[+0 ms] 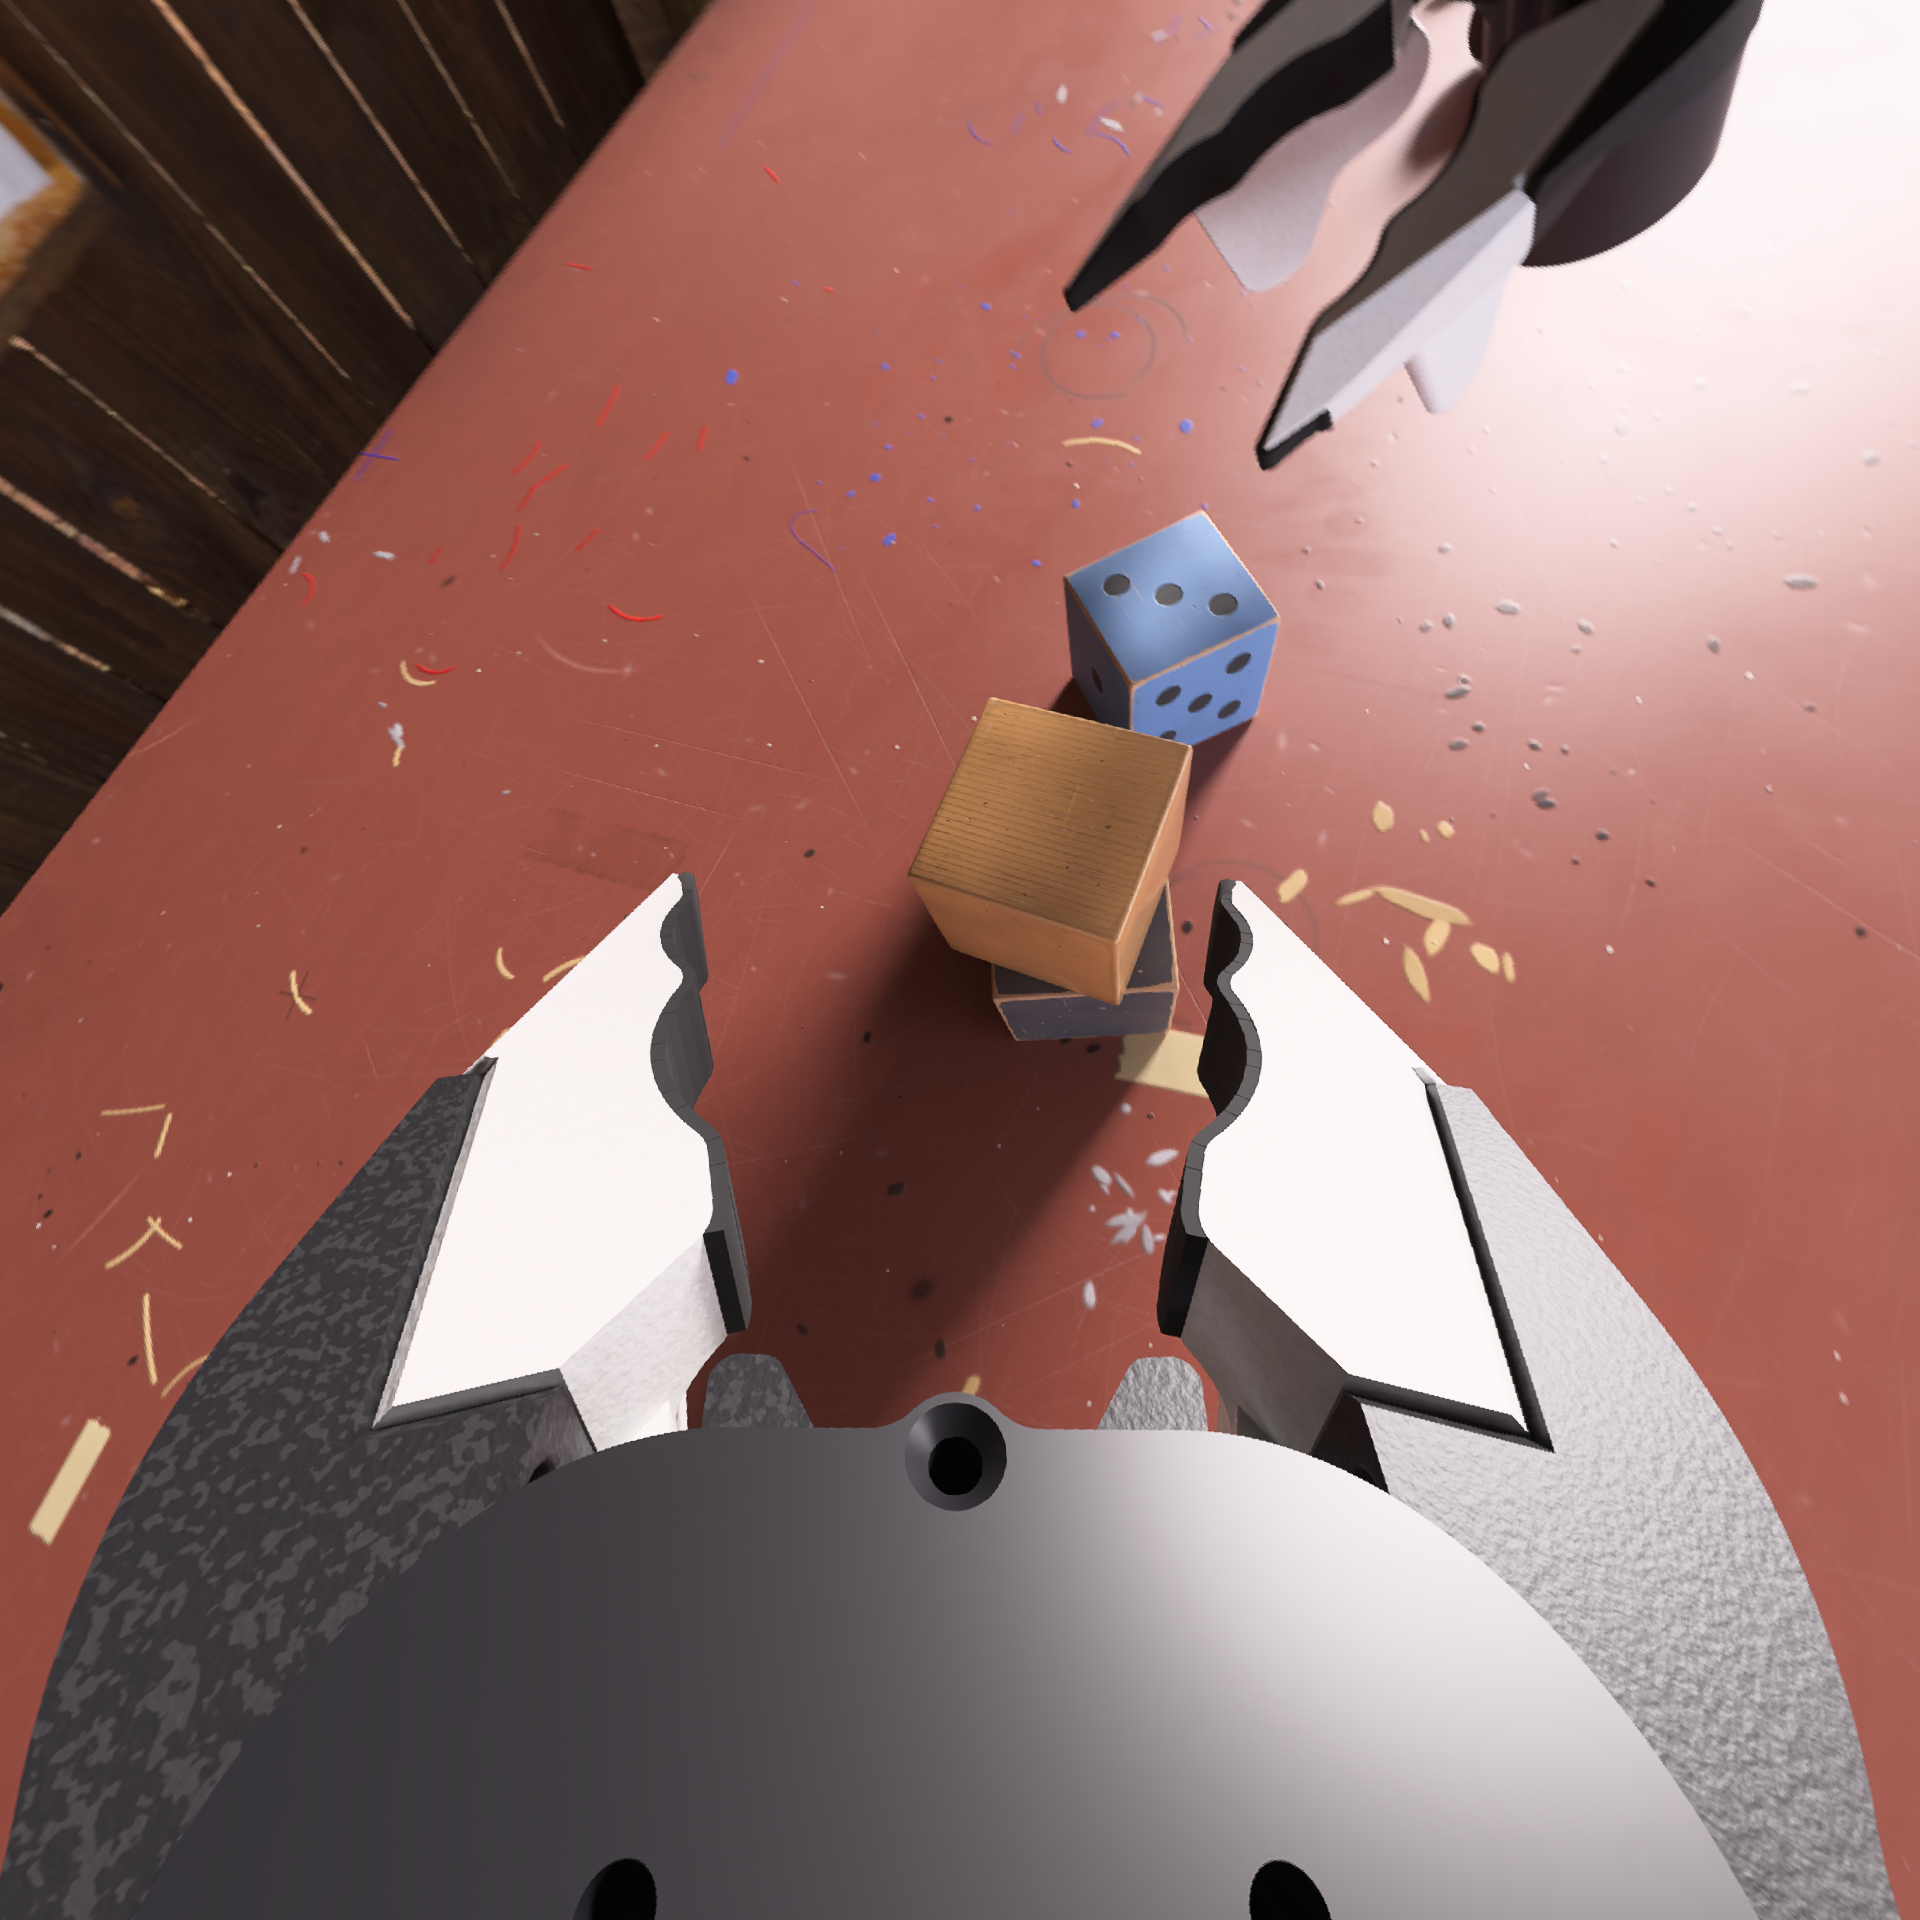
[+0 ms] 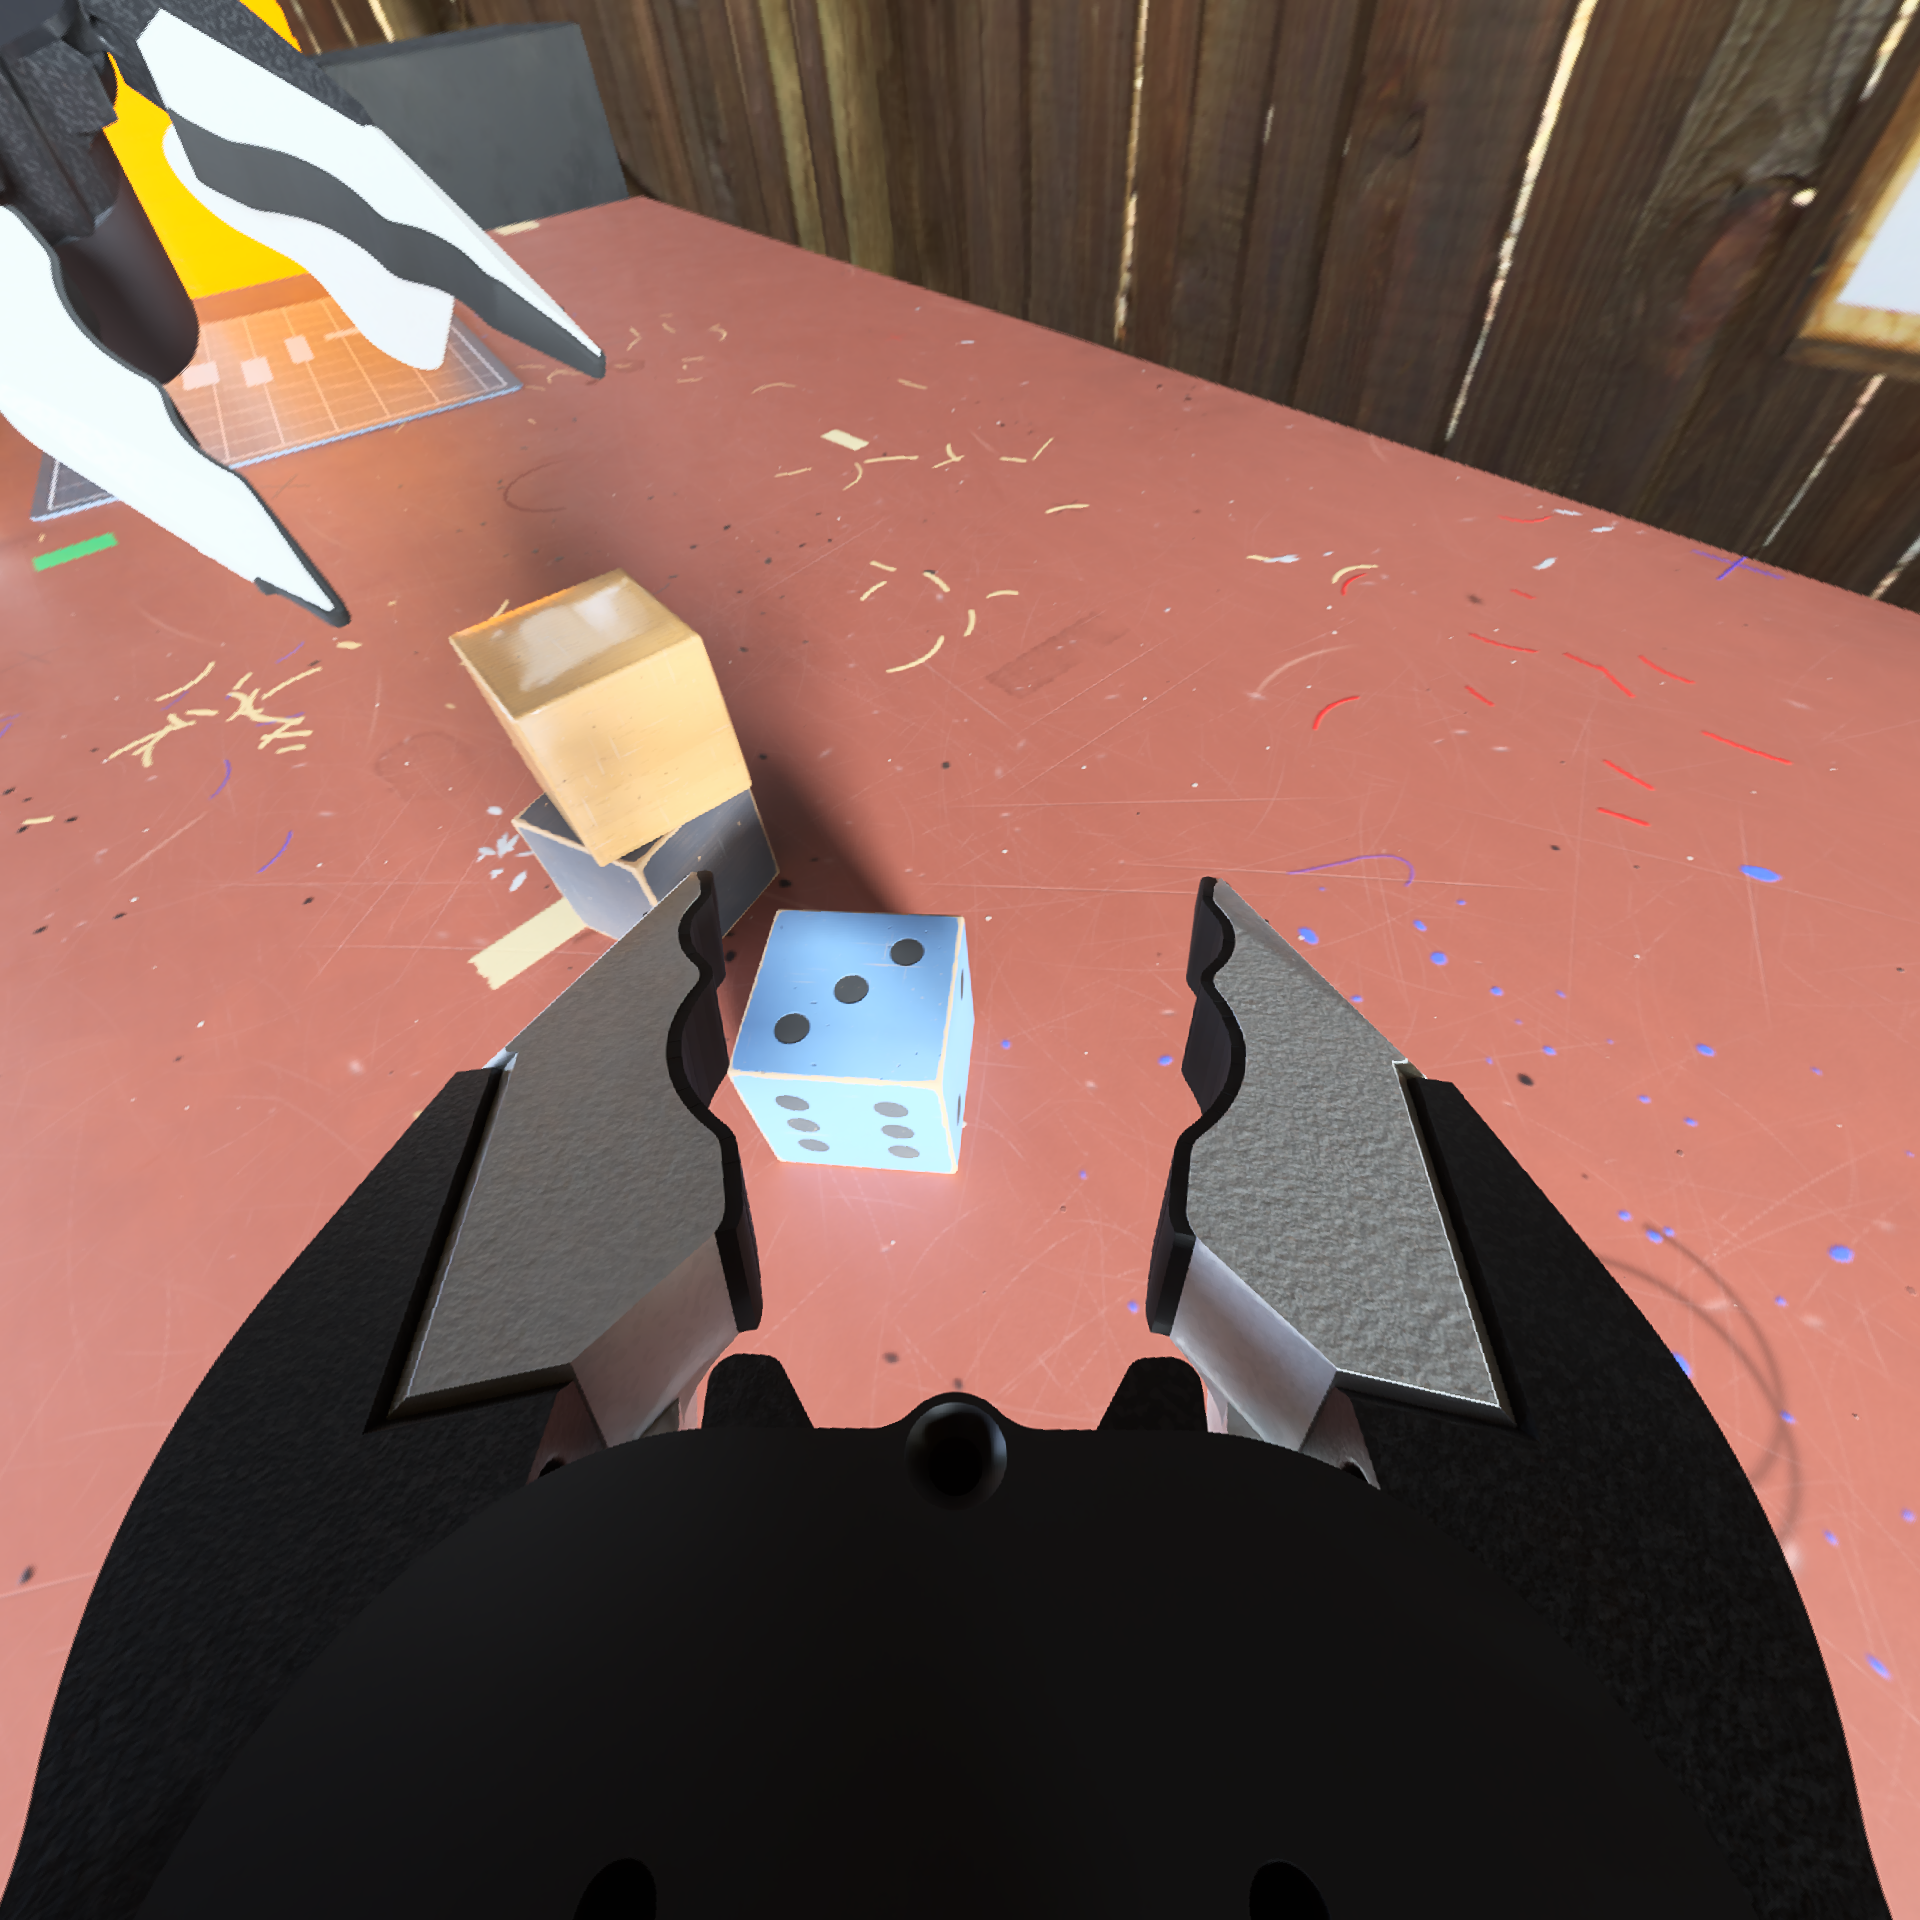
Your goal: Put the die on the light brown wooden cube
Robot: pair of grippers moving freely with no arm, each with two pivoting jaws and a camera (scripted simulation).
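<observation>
A blue die (image 1: pixel 1174 629) (image 2: pixel 857 1039) with dark pips rests on the red-brown table, three pips up. Beside it, the light brown wooden cube (image 1: pixel 1055 842) (image 2: pixel 603 707) sits stacked, slightly askew, on a dark grey cube (image 1: pixel 1086 1003) (image 2: pixel 644 868). My left gripper (image 1: pixel 956 894) is open and empty, above the table just short of the stack. My right gripper (image 2: pixel 951 894) is open and empty, with the die between its fingers near the left one. The right gripper also shows in the left wrist view (image 1: pixel 1174 374), and the left gripper in the right wrist view (image 2: pixel 468 488).
The red-brown table (image 1: pixel 623 790) (image 2: pixel 1247 790) is flecked with paint marks and wood shavings. A dark plank wall (image 2: pixel 1247 187) runs along its far edge (image 1: pixel 312 520). A gridded mat (image 2: pixel 343 395) and a yellow and dark object (image 2: pixel 499 114) lie at the far left.
</observation>
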